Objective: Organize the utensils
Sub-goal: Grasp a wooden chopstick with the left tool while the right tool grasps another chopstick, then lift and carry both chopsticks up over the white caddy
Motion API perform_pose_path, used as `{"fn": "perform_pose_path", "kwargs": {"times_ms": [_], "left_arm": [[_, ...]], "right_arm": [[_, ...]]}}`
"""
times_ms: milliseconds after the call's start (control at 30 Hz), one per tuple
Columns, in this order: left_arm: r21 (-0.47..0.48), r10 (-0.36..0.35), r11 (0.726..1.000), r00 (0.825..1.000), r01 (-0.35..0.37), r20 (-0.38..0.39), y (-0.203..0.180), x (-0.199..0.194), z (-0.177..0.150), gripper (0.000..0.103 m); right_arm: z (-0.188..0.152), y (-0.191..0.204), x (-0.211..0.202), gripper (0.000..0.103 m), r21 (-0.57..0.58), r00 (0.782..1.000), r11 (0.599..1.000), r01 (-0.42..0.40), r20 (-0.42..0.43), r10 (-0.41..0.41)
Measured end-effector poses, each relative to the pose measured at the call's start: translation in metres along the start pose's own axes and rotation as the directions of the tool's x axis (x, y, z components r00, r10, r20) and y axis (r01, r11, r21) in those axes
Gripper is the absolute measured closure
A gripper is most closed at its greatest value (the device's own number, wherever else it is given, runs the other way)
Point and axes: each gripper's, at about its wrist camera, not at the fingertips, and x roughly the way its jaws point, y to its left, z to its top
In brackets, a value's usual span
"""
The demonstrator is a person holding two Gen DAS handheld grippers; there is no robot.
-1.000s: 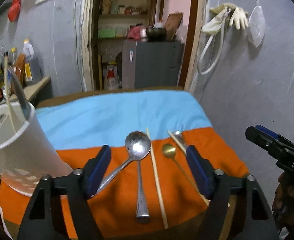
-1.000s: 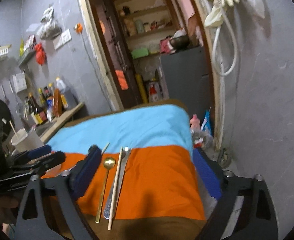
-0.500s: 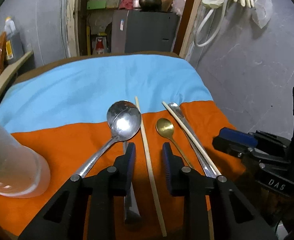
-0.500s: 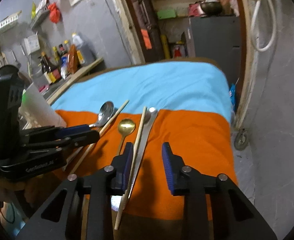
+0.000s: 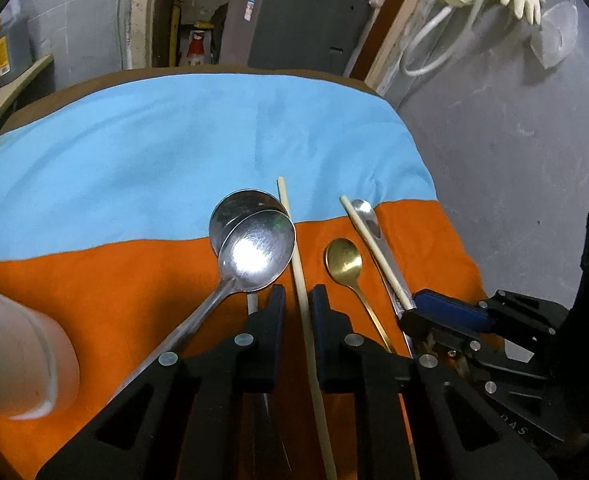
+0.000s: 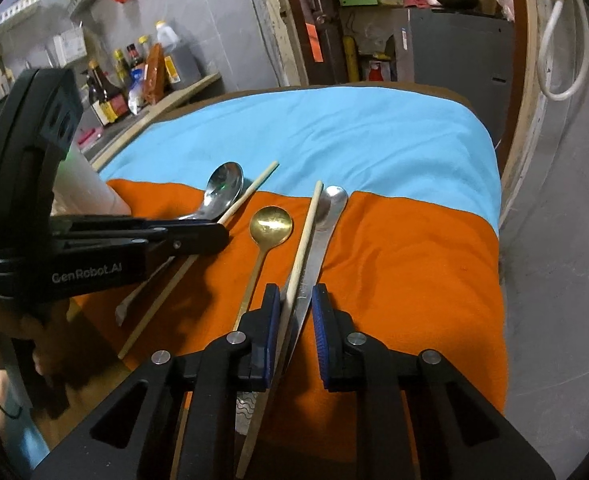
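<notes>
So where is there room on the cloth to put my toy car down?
The blue half of the cloth, beyond the big spoon, is bare. So is the orange part right of the flat silver utensil. The middle is crowded: chopsticks, gold spoon and both hand-held grippers.

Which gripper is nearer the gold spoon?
Roughly equal. The gold spoon lies between them: left gripper just to its left, right gripper just to its right.

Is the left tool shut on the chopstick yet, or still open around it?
Open. The left tool straddles the chopstick, with orange cloth visible on both sides.
</notes>
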Motion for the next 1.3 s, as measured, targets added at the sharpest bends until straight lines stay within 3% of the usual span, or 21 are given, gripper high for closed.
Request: {"fn": "perform_pose_path", "kwargs": {"times_ms": [100, 400, 567, 767, 900, 967, 1033, 1133, 1300], "left_arm": [[0.007, 0.010, 1.000, 1.000, -0.010, -0.011, -0.001, 0.000, 0.003, 0.099], [-0.034, -0.019, 0.999, 0.999, 0.018, -0.028, -0.003, -0.005, -0.005, 0.101], [-0.060, -0.037, 0.998, 0.997, 0.033, -0.073, -0.001, 0.000, 0.001, 0.100], [-0.021, -0.023, 1.000, 0.996, 0.022, -0.083, -0.005, 0.003, 0.006, 0.100], [-0.014, -0.028, 1.000, 0.998, 0.027, -0.048, -0.005, -0.001, 0.002, 0.101], [-0.040, -0.069, 0.997, 0.998, 0.069, -0.007, -0.005, -0.007, -0.002, 0.101], [-0.045, -0.103, 0.993, 0.993, 0.106, 0.062, -0.006, -0.020, -0.007, 0.101], [-0.031, -0.129, 0.990, 0.975, 0.137, 0.183, -0.012, -0.045, -0.012, 0.101], [-0.009, -0.171, 0.982, 0.914, 0.188, 0.368, -0.014, -0.090, -0.019, 0.101]], "right_arm": [[-0.002, -0.005, -0.004, 0.097, 0.026, 1.000, 1.000, 0.001, 0.008, -0.001], [-0.010, -0.024, -0.013, 0.099, 0.122, 0.996, 0.989, 0.087, -0.005, -0.087], [0.001, -0.020, -0.004, 0.096, 0.071, 0.994, 0.993, 0.098, -0.050, -0.095], [0.019, -0.018, 0.010, 0.093, 0.041, 0.991, 0.994, 0.105, -0.083, -0.101], [0.018, -0.023, 0.008, 0.100, 0.082, 0.993, 0.992, 0.096, -0.071, -0.090], [0.014, -0.028, 0.002, 0.100, 0.133, 0.998, 0.989, 0.062, -0.039, -0.057], [0.008, -0.031, -0.014, 0.100, 0.177, 0.999, 0.984, 0.009, 0.047, -0.017], [0.003, -0.029, -0.039, 0.100, 0.208, 0.983, 0.977, -0.050, 0.181, 0.012], [0.002, -0.014, -0.078, 0.100, 0.203, 0.911, 0.968, -0.144, 0.408, 0.050]]}}
